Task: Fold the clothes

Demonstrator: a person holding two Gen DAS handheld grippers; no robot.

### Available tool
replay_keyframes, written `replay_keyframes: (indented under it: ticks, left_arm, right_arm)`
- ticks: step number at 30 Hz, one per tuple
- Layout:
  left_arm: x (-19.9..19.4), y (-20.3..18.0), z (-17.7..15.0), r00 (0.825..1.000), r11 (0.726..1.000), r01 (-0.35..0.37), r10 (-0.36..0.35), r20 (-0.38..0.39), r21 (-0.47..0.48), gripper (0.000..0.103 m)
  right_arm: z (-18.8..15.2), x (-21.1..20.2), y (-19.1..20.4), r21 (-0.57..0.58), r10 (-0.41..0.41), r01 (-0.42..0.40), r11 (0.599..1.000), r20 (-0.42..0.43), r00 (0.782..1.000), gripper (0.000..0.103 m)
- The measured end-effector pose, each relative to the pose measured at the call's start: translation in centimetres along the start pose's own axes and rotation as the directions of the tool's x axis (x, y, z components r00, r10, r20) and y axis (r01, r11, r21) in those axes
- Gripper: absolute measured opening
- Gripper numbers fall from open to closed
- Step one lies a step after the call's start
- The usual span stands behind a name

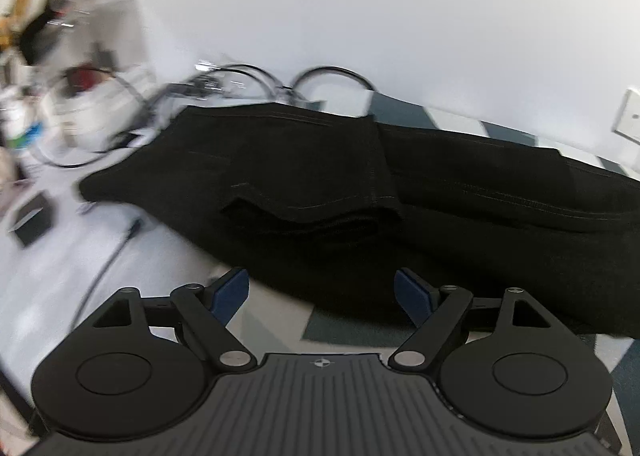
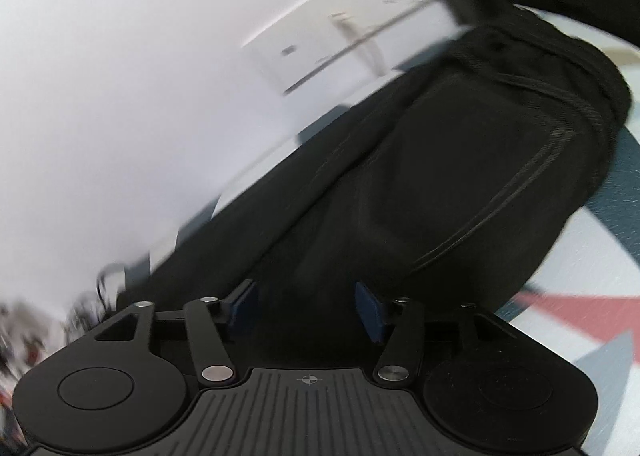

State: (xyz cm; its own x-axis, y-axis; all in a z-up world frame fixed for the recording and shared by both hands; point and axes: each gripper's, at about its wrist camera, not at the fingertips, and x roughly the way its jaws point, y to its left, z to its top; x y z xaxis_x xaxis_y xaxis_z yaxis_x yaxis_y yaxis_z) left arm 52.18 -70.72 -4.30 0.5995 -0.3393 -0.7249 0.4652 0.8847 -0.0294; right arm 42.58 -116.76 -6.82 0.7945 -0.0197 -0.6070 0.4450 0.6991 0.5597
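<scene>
My left gripper (image 1: 322, 296) hovers level at the near edge of the black trousers (image 1: 360, 184), jaws spread wide, holding nothing. Only this view shows the cables (image 1: 280, 80) against the wall beyond. My right gripper (image 2: 306, 306) is tilted — jaws parted over the dark cloth, pads gripping nothing — with the trousers lying folded on the patterned mat (image 2: 580, 316).
</scene>
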Motion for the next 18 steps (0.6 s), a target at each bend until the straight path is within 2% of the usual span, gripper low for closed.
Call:
replay_keyframes:
  ticks: [3, 7, 11, 12, 13, 14, 15, 16, 18]
  left_arm:
    - [2.5, 0.3, 0.5, 0.997, 0.992, 0.072, -0.071, -0.011, 0.101, 0.082]
    - [5.8, 0.3, 1.0, 0.99, 0.956, 0.141, -0.14, -0.024, 0.255, 0.082]
    - [8.6, 0.7, 1.4, 0.978, 0.929, 0.208, -0.199, -0.059, 0.307, 0.081]
    - [8.9, 1.1, 1.5, 0.976, 0.926, 0.218, -0.211, -0.055, 0.309, 0.078]
    - [9.0, 1.5, 1.8, 0.973, 0.923, 0.231, -0.227, -0.047, 0.307, 0.057]
    - [9.0, 2.2, 2.2, 0.97, 0.924, 0.243, -0.241, -0.042, 0.297, 0.023]
    - [8.8, 3.1, 2.8, 0.967, 0.927, 0.254, -0.253, -0.039, 0.277, 0.014]
    - [8.6, 4.1, 3.4, 0.964, 0.929, 0.265, -0.265, -0.036, 0.258, 0.012]
    - [7.6, 6.5, 4.9, 0.964, 0.944, 0.259, -0.266, 0.008, 0.205, 0.011]
  right_arm:
    - [-3.0, 0.8, 5.3, -0.171, -0.051, 0.053, 0.984, 0.015, 0.999, 0.071]
    - [-7.4, 3.3, 13.0, -0.4, -0.076, 0.079, 0.913, 0.023, 0.997, 0.095]
    - [-11.5, 7.0, 19.1, -0.603, -0.132, 0.1, 0.791, -0.008, 0.991, 0.098]
    - [-12.2, 7.8, 19.9, -0.632, -0.162, 0.126, 0.765, 0.001, 0.987, 0.097]
    - [-13.0, 8.5, 20.7, -0.659, -0.192, 0.152, 0.737, 0.012, 0.981, 0.094]
    - [-13.7, 9.3, 21.5, -0.685, -0.221, 0.177, 0.707, 0.023, 0.975, 0.088]
    - [-13.7, 9.5, 21.6, -0.677, -0.234, 0.189, 0.711, 0.026, 0.972, 0.061]
    - [-13.6, 9.8, 21.7, -0.669, -0.246, 0.201, 0.716, 0.028, 0.969, 0.032]
    - [-12.0, 9.5, 21.3, -0.57, -0.202, 0.16, 0.806, -0.011, 0.979, 0.008]
